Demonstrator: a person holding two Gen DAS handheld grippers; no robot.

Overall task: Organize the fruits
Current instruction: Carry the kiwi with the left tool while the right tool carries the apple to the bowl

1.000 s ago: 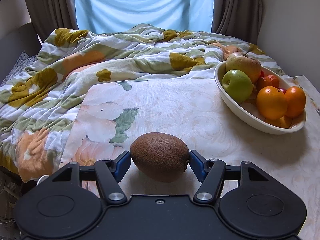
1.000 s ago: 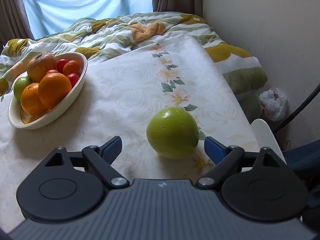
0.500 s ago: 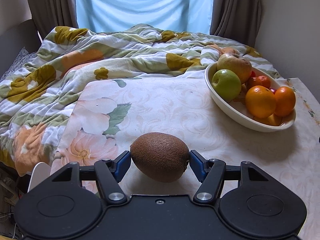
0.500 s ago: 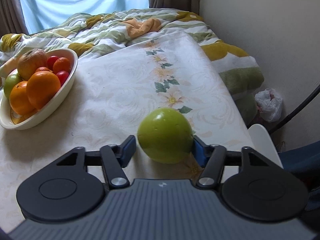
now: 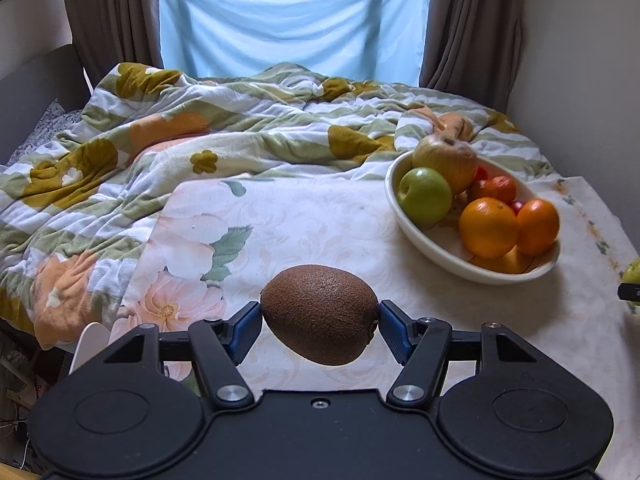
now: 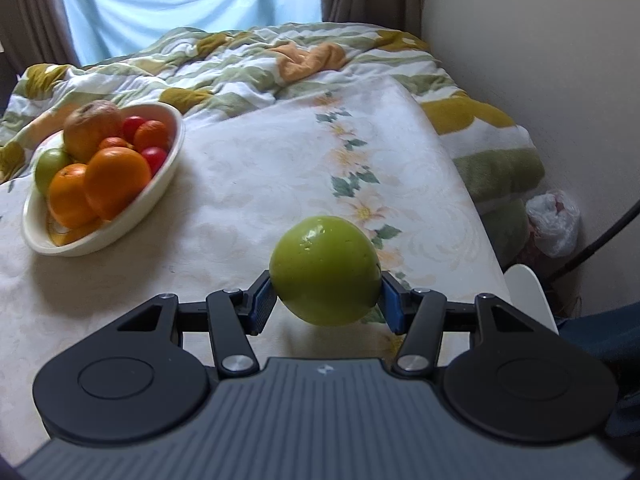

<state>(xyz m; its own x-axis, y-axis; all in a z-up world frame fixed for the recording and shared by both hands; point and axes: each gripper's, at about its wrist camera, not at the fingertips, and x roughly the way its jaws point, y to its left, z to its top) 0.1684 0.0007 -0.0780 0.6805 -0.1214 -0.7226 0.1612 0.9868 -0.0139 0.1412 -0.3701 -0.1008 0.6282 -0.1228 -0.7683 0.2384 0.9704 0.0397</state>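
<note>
Now each tool grips one fruit, clear of the bench.
Left tool (image 5: 320,326) clamps the kiwi (image 5: 319,314); the bowl (image 5: 420,236) lies ahead-right. Right tool (image 6: 326,300) clamps the green apple (image 6: 325,270); the bowl (image 6: 168,168) lies ahead-left.

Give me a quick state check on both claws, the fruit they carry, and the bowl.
Left claw: shut on the kiwi.
Kiwi: gripped at both ends, lifted above the tablecloth.
Right claw: shut on the green apple.
Green apple: gripped on both sides, lifted clear of the cloth.
Fruit bowl: upright on the table, holding oranges, apples and small red fruit.
</note>
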